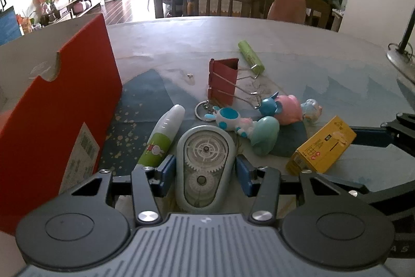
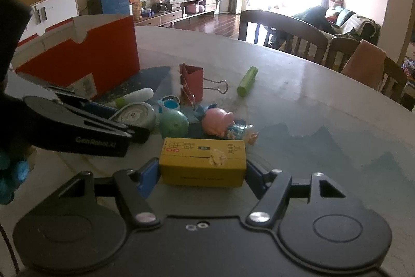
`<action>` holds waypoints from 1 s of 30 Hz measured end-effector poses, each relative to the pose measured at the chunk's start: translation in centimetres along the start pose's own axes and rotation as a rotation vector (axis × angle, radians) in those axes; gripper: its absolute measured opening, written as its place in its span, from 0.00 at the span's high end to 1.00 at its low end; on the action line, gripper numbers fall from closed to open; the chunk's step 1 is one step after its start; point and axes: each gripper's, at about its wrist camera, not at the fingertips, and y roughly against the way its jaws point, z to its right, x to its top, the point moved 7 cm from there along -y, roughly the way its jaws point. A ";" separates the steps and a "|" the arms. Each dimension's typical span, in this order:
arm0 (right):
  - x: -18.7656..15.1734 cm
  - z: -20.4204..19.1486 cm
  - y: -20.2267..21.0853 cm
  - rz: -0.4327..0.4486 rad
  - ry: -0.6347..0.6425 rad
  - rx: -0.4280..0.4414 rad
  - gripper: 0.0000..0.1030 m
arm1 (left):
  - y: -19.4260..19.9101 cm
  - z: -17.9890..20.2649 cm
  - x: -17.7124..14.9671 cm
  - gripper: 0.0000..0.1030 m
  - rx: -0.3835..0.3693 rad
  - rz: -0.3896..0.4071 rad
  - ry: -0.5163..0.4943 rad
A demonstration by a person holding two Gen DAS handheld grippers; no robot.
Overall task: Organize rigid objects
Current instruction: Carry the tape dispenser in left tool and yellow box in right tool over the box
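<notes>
Since the red box (image 1: 52, 121) stands open along the left edge of the left wrist view, it is probably where the small items should go, and the step in hand looks like securing two of them for that trip. Just right of the box, a white-and-green pen (image 1: 163, 139) lies beside the left tongs (image 1: 205, 168), so their left pad should stay clear of it. The correction-tape dispenser (image 1: 205, 160) lies flat on the counter (image 1: 285, 48) at lower centre, squarely between the two blue pads. The pads sit just beside its curved sides, but whether they actually press on it cannot be told. A firm squeeze low on the widest part, and then a straight lift, would keep the smooth shell from slipping and avoid nudging the teal egg-shaped toy (image 1: 264, 136) to its right. In the right wrist view, the right tongs (image 2: 202, 170) are clamped on the short ends of the yellow box (image 2: 202, 160), at lower centre, and it should be held level
</notes>
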 end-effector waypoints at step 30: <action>7.6 -7.6 11.1 0.108 0.030 -0.045 0.33 | 13.7 -5.0 3.9 0.52 -0.161 0.061 0.114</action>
